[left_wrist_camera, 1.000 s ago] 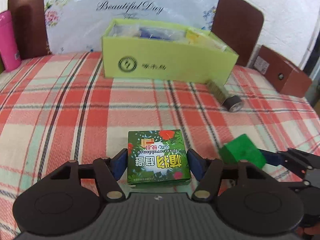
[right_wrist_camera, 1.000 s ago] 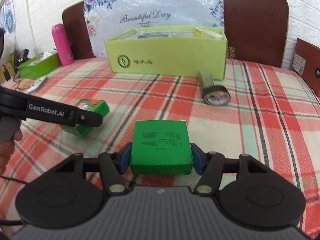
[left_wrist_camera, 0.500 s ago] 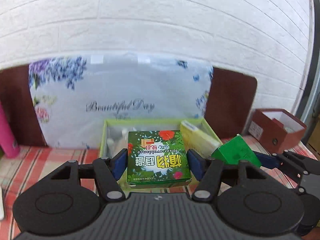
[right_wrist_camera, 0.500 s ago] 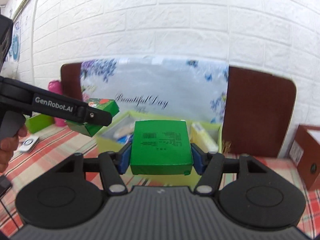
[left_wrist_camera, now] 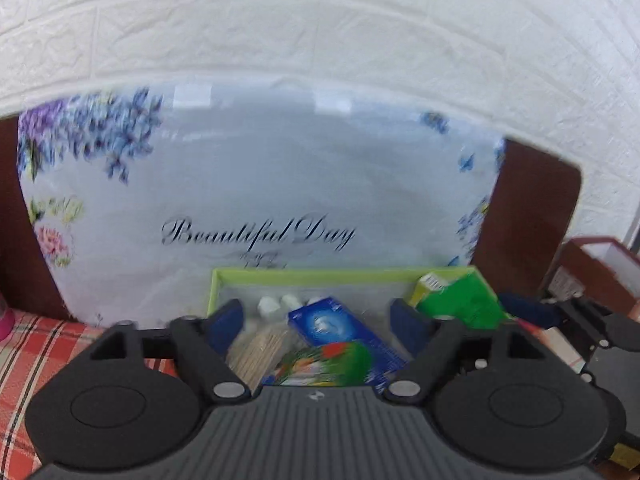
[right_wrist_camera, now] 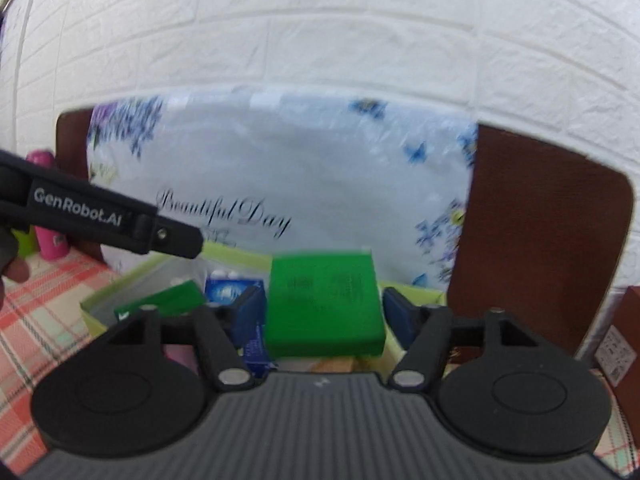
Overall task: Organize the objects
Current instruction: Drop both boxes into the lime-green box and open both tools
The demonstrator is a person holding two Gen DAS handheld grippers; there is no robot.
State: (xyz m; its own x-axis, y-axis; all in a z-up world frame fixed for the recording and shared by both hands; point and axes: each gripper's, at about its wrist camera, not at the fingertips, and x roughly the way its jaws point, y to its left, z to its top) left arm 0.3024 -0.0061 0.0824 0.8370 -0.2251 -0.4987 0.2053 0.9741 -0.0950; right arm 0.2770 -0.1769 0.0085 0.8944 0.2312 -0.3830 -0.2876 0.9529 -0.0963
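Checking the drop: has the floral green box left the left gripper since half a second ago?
Yes. The floral green box dropped from between the open left gripper into the yellow-green bin.

Both claws opened, dropping the floral box (left_wrist_camera: 320, 364) and green box (right_wrist_camera: 324, 308).

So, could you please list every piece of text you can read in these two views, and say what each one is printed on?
"Beautiful Day": on the floral pillow behind the yellow-green box.
"GenRobot.AI": on the left gripper in the right wrist view.
Print on the plain green box: blurred, unreadable.
Label on the brown box: too small to read.
Floral green box and blue box: blurred.
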